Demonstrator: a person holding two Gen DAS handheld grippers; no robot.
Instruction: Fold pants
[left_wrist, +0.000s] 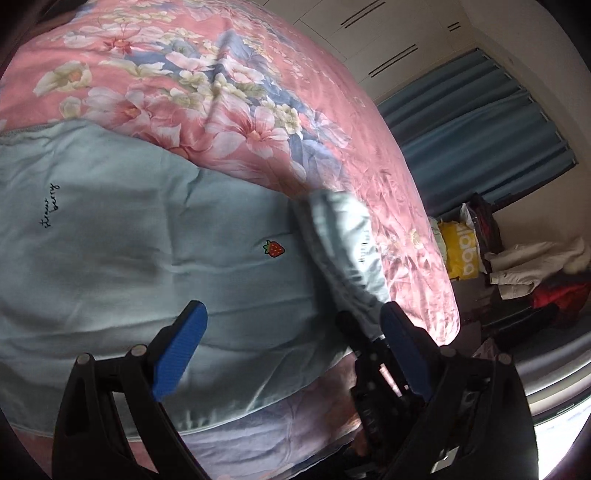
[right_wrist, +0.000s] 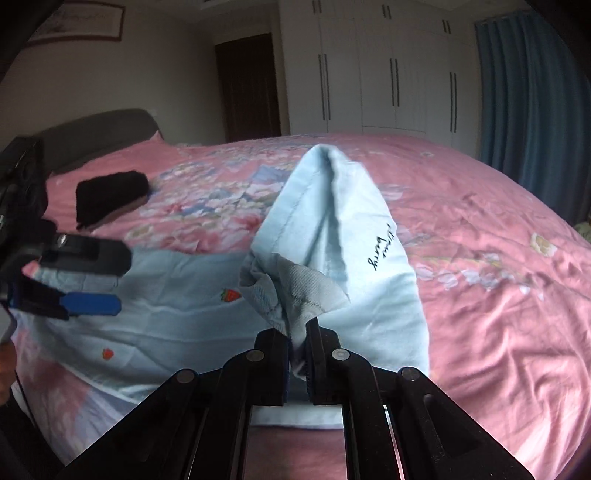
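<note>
One fold is under way: the right hand-held gripper (right_wrist: 297, 345) pinches a lifted end of the pants (left_wrist: 147, 240) above the bed (right_wrist: 480, 258); the left hand-held gripper (left_wrist: 291, 332) hovers spread; later folds remain

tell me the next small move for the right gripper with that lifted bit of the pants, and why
Probably carry the lifted end across and lay it over the flat part. The right gripper is shut on a bunched edge of the light blue pants, raised above the pink bedspread, while the left gripper is open over the flat part.
</note>
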